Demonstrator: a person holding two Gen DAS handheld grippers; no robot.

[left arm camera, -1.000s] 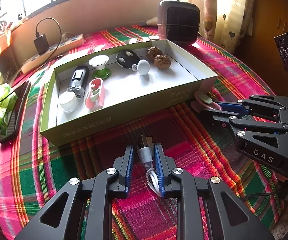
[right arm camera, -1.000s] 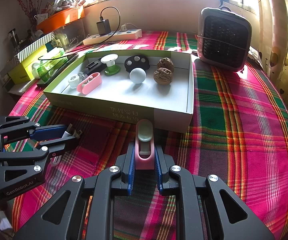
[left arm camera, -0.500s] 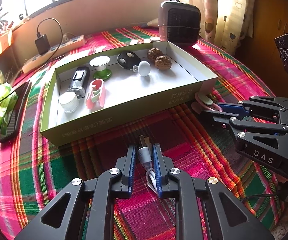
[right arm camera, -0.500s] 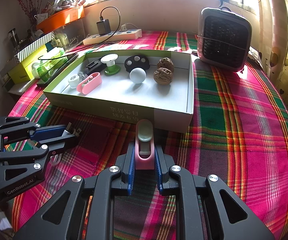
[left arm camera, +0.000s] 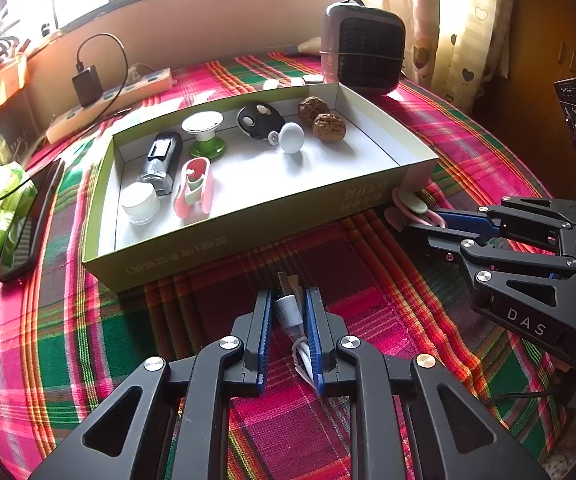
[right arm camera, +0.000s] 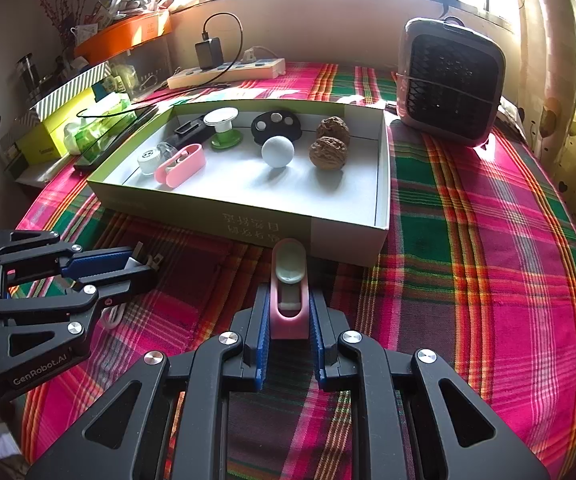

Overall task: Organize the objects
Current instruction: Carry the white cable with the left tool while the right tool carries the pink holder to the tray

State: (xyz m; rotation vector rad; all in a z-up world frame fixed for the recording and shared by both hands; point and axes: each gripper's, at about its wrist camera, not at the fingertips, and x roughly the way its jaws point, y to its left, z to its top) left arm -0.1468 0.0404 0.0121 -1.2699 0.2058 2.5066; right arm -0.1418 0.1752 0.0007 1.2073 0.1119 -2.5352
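The left gripper (left arm camera: pixel 288 312) has just closed its jaws on the white USB cable plug (left arm camera: pixel 287 307) lying on the plaid bench (right arm camera: pixel 488 260) near the box (left arm camera: pixel 216 236), while the right gripper (right arm camera: pixel 289 312) grips the pink clip (right arm camera: pixel 289 300), so both items seem ready to lift into the box.

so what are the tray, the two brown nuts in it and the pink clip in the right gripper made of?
Tray: looks like matte cardboard, with thin folded walls and printed lettering.
Brown nuts: natural walnut shell, deeply wrinkled and dull.
Pink clip: probably smooth moulded plastic with a soft sheen; its pale green pad may be rubbery, hard to tell.
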